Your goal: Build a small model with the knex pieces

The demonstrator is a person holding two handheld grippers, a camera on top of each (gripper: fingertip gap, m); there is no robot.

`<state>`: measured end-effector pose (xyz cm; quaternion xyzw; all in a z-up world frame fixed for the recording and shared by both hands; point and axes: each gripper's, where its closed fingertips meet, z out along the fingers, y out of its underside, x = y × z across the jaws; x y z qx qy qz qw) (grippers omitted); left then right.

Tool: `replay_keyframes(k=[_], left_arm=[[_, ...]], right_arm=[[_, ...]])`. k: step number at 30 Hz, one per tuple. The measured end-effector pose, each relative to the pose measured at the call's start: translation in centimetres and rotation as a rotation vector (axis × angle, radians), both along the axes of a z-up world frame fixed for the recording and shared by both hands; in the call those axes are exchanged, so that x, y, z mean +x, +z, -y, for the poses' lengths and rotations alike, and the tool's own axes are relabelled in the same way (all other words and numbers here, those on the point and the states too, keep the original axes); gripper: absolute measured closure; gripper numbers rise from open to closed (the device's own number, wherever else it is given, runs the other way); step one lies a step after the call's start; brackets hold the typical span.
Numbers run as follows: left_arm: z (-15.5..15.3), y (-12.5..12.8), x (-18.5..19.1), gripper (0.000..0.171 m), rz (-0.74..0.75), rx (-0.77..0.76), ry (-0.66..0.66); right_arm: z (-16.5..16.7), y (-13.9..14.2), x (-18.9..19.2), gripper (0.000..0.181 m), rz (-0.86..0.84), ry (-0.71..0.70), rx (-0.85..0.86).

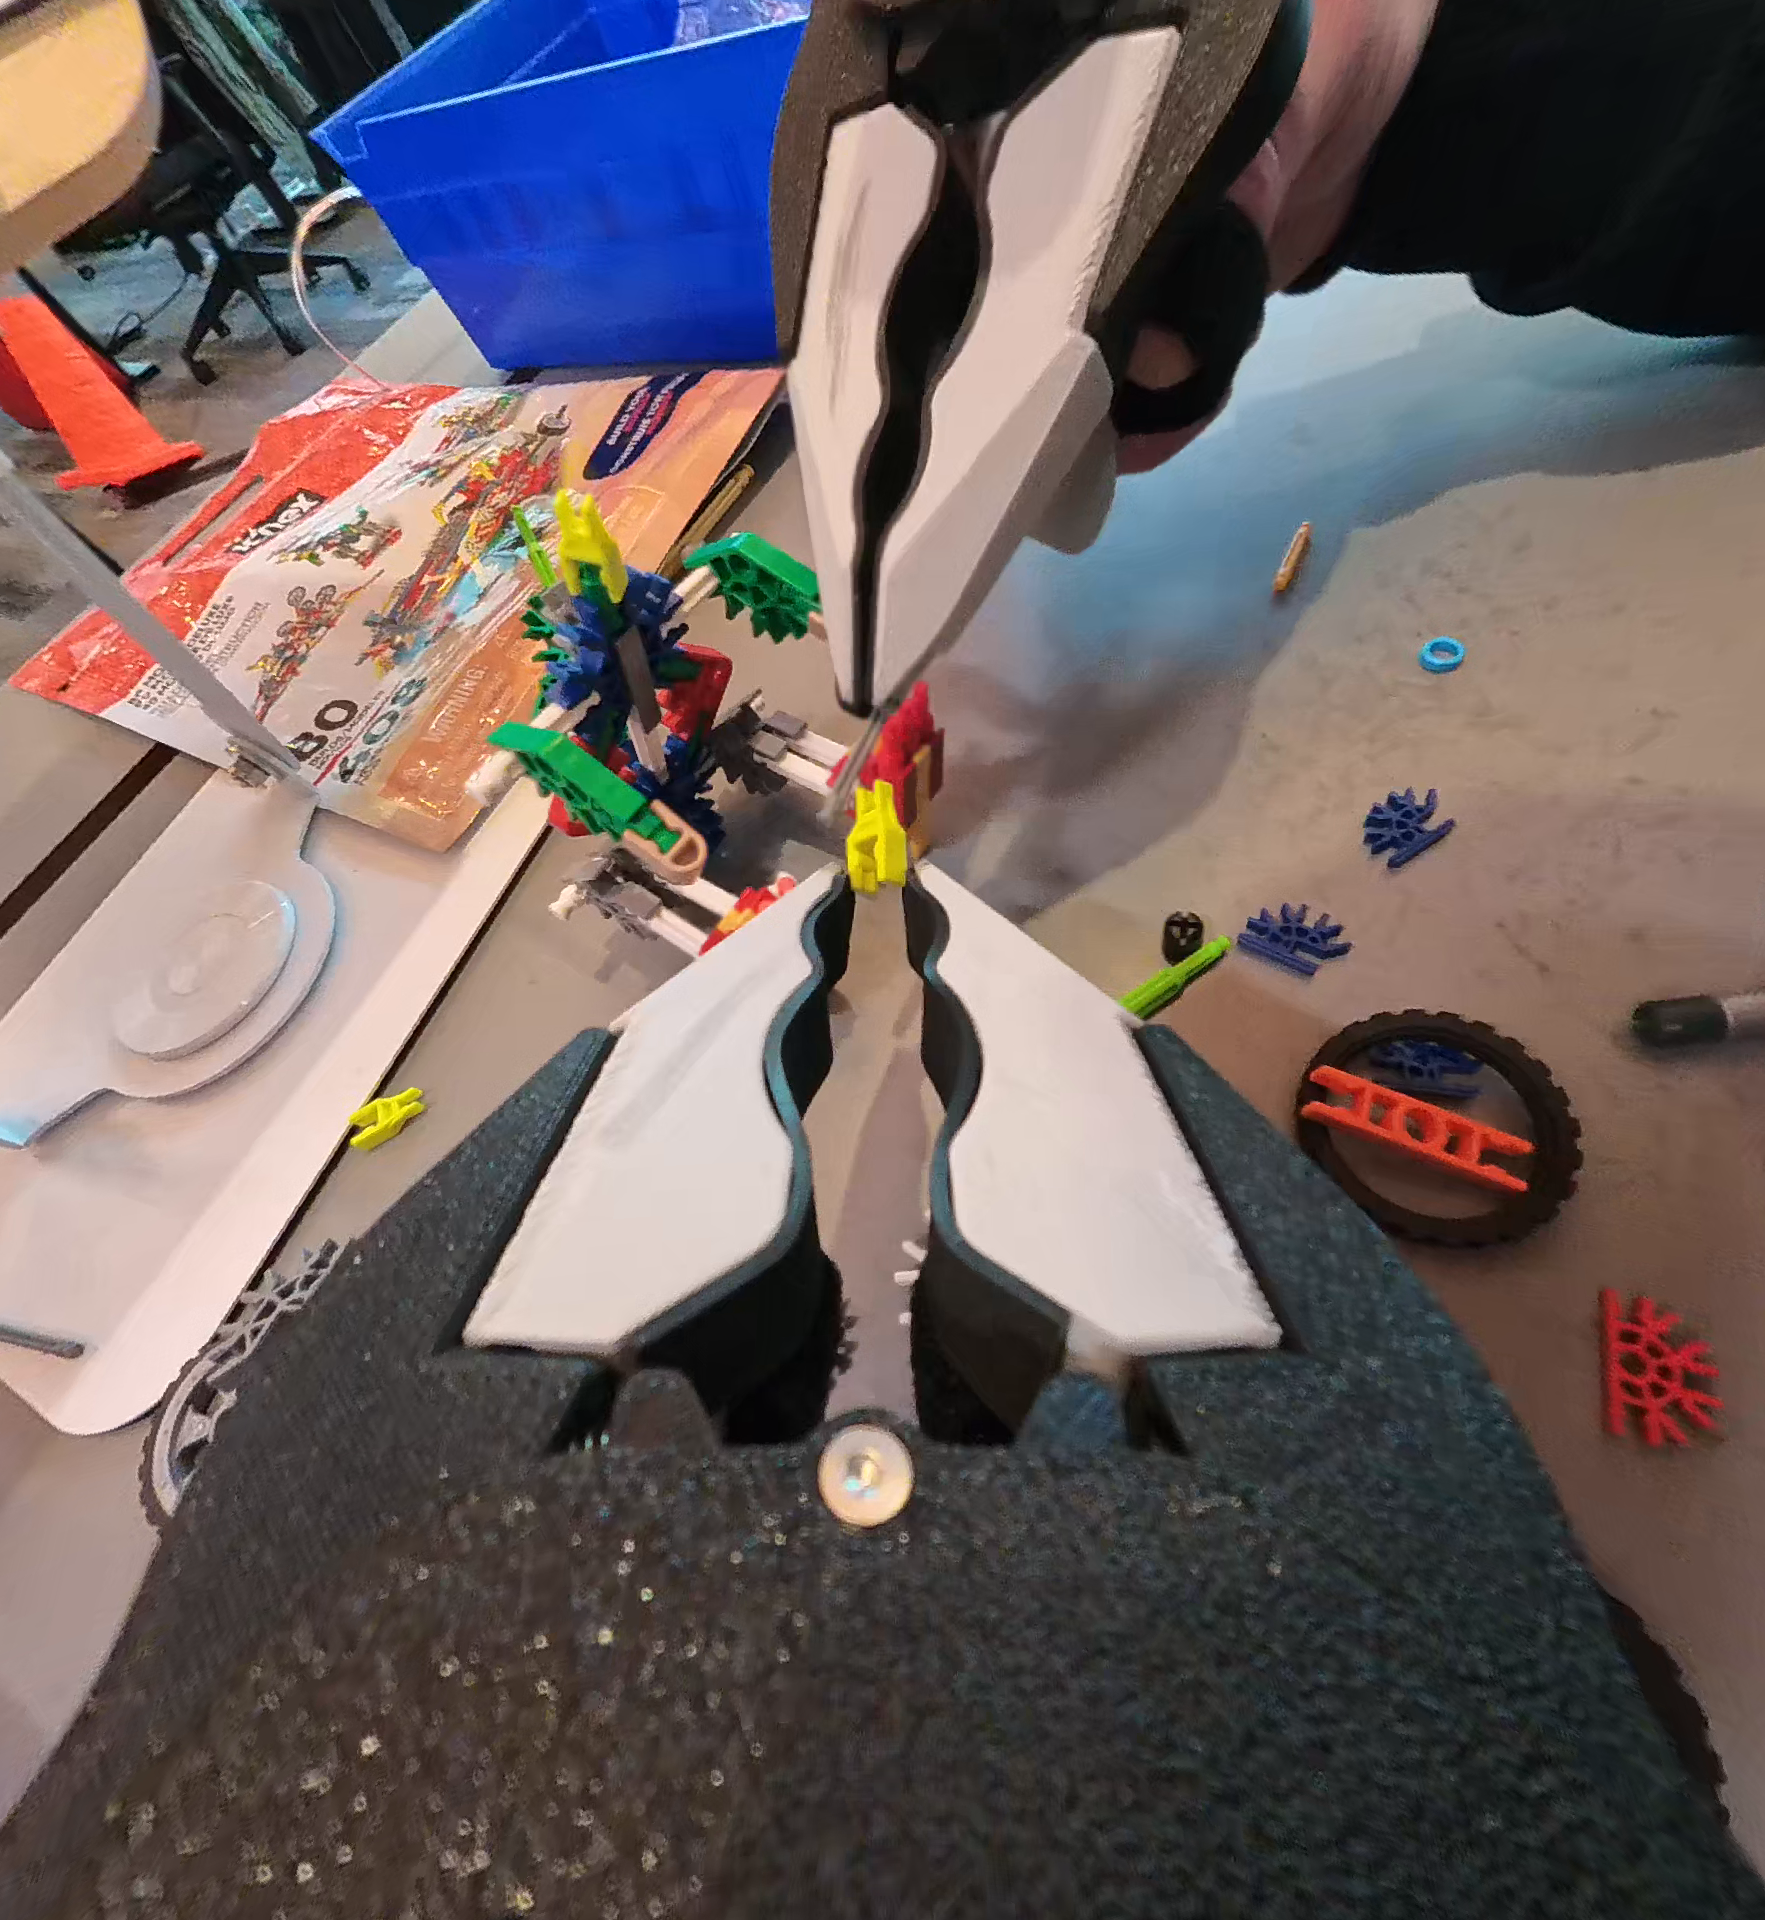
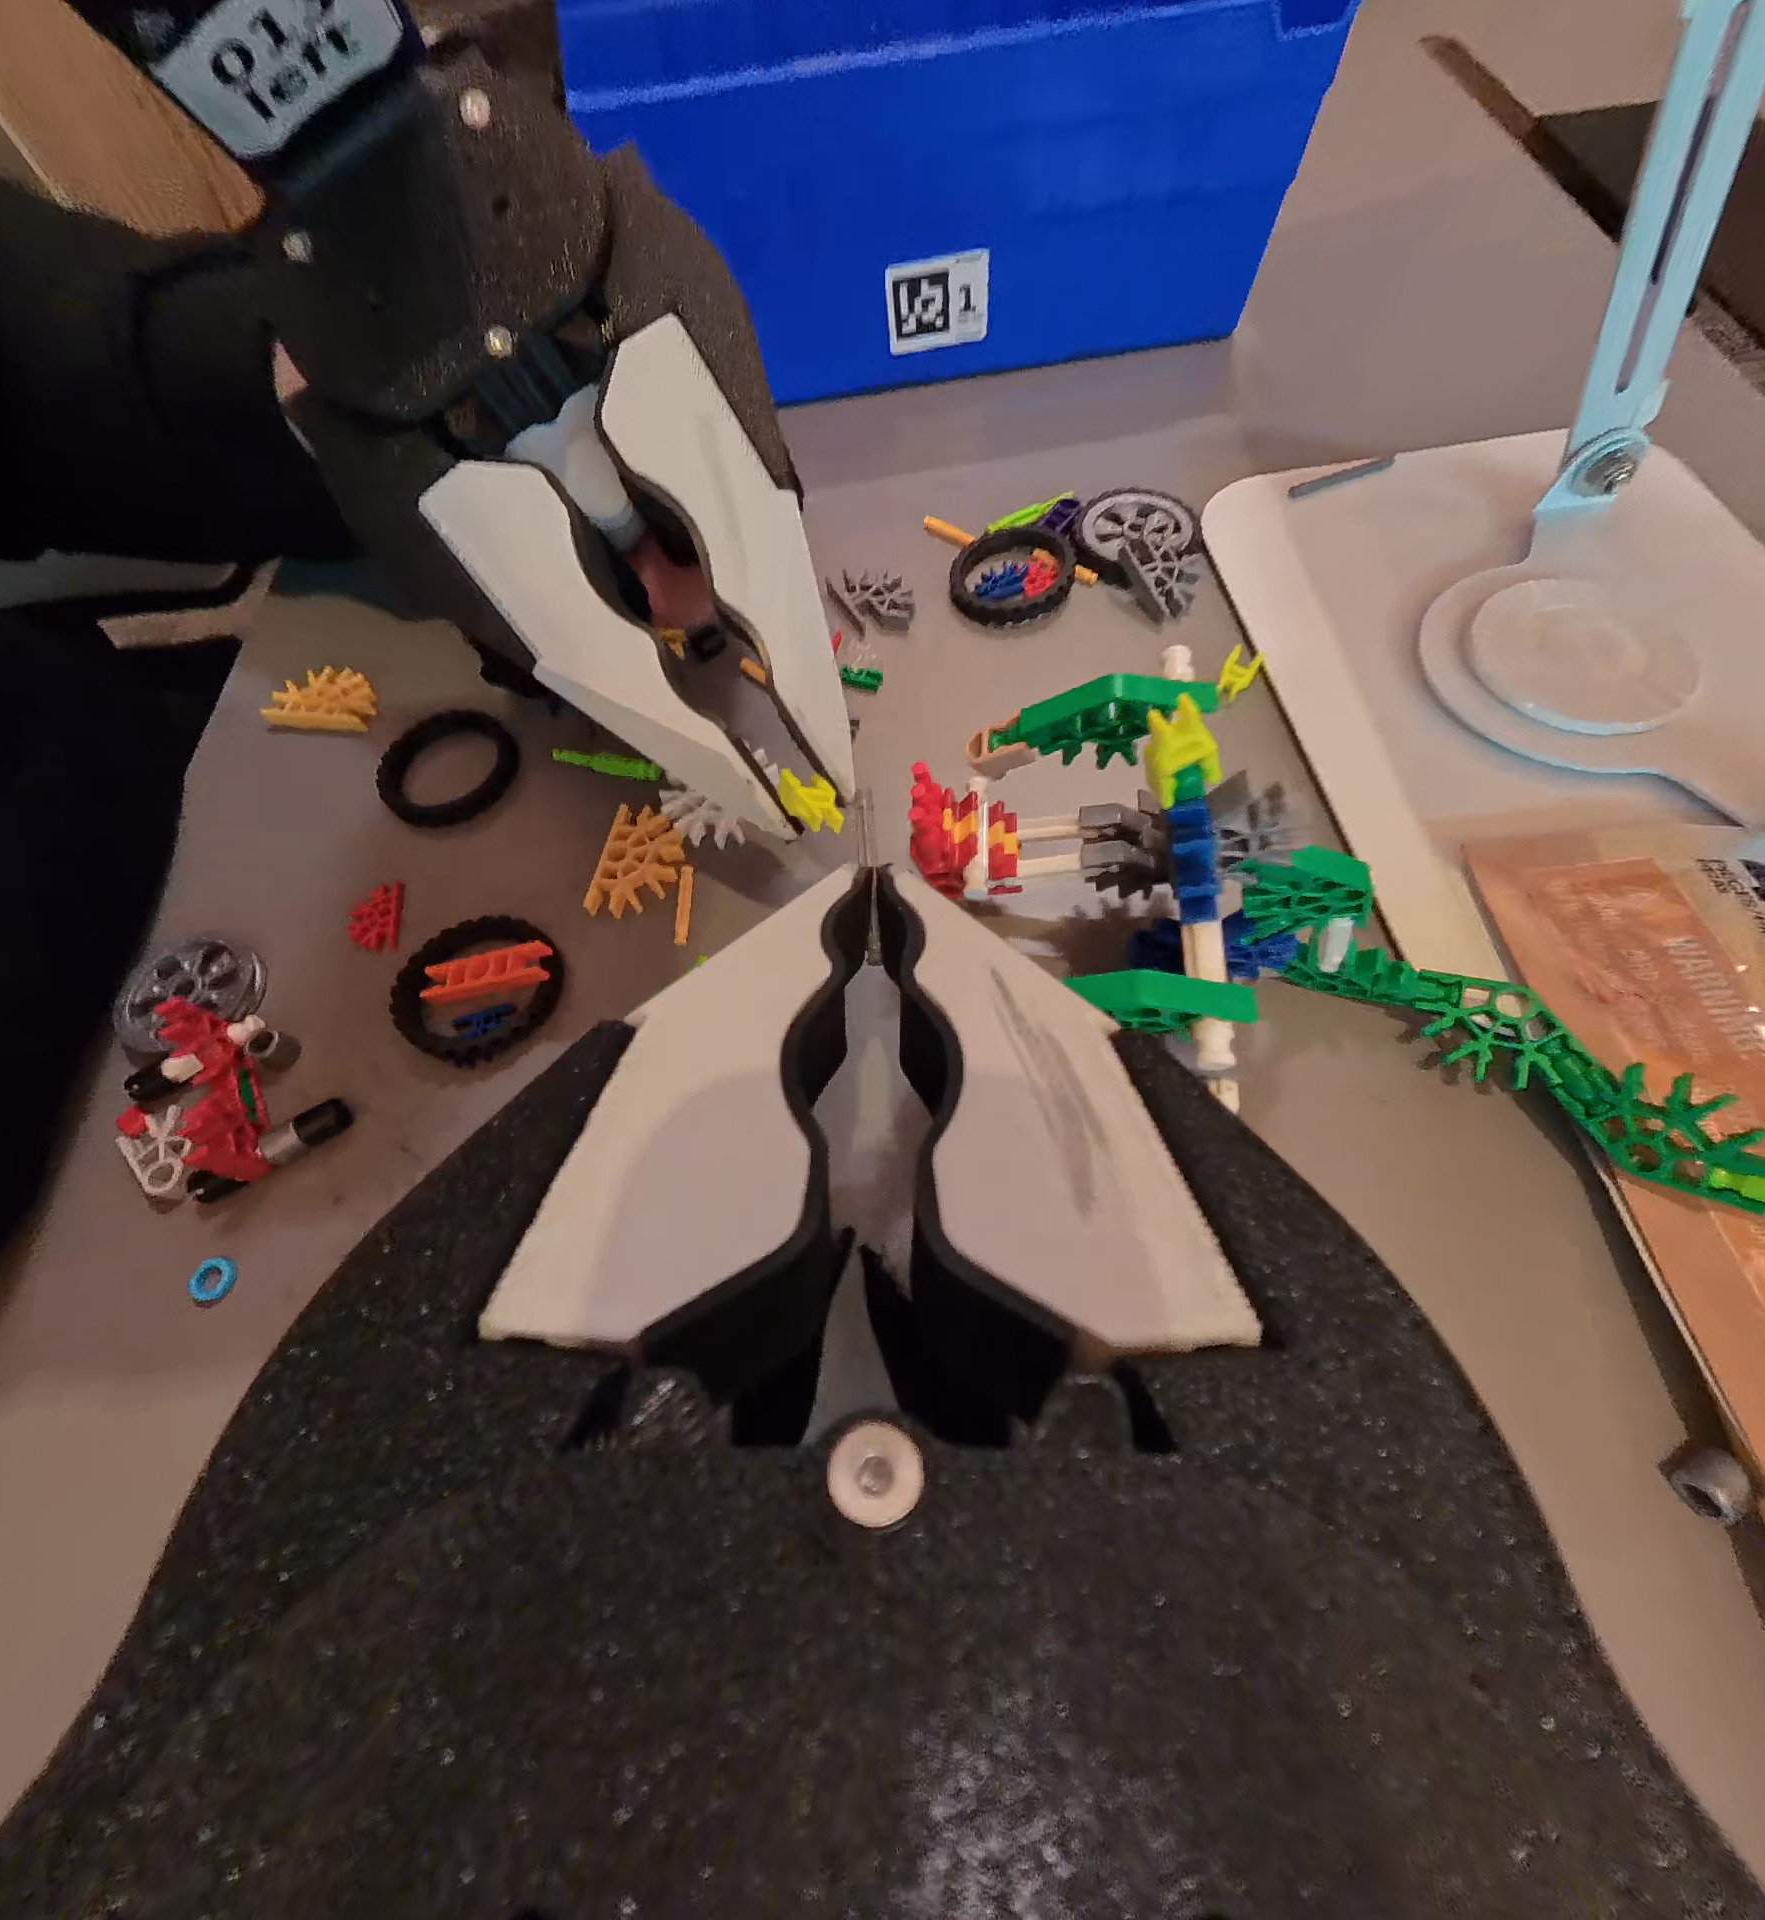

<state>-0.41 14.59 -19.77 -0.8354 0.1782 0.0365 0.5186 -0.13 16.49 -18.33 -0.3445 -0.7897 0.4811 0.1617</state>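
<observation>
My left gripper (image 1: 875, 888) is shut on a small yellow connector (image 1: 876, 842) and holds it just above the table. My right gripper (image 1: 857, 707) comes down from above, shut on a thin grey rod (image 1: 847, 774) whose free end meets the yellow connector. In the right wrist view my right gripper (image 2: 870, 883) pinches the rod (image 2: 865, 826), and my left gripper (image 2: 824, 805) with the yellow connector (image 2: 807, 798) is right beside it. A multicoloured construction-toy model (image 1: 629, 707) (image 2: 1169, 831) stands close by, its red end next to the rod.
A blue bin (image 1: 587, 208) (image 2: 961, 156) stands at the back. The toy's package (image 1: 390, 582) (image 2: 1688, 987) and a white stand base (image 1: 182, 987) (image 2: 1480, 623) lie beside the model. A tyre holding an orange piece (image 1: 1434, 1127) (image 2: 478, 987) and several loose pieces are scattered on the table. My two grippers' fingertips are within a few centimetres of each other. Both grippers' tips are roughly 20 cm from the toy's package (image 2: 1688, 987). The left camera catches it too, in the left wrist view (image 1: 462, 712).
</observation>
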Motion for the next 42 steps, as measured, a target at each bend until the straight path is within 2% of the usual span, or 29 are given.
replay_keyframes(k=[7,18,25,31,34,38,42], left_arm=[[-0.1,0.2,0.1,0.164,0.073,0.018,0.003],[-0.3,1.1,0.0,0.164,0.191,0.065,0.004],[0.4,-0.2,-0.4,0.164,0.091,-0.016,-0.012],[1.6,-1.9,-0.7,0.164,-0.040,-0.129,-0.019],[2.5,-3.3,-0.7,0.164,-0.066,-0.216,-0.043],[2.6,-3.5,-0.9,0.164,-0.068,-0.222,-0.040],[2.4,-3.2,-1.0,0.164,-0.070,-0.214,-0.040]], right_arm=[[0.4,0.6,-0.2,0.181,-0.015,-0.001,-0.052],[1.2,0.4,-0.2,0.181,-0.030,0.011,-0.041],[1.0,-0.8,0.1,0.181,0.018,0.016,0.010],[2.0,-3.5,0.7,0.159,0.073,0.051,0.172],[2.4,-4.4,0.7,0.157,0.059,0.063,0.250],[1.9,-3.7,1.0,0.158,0.024,0.065,0.338],[1.8,-2.6,2.0,0.161,0.044,0.082,0.307]])
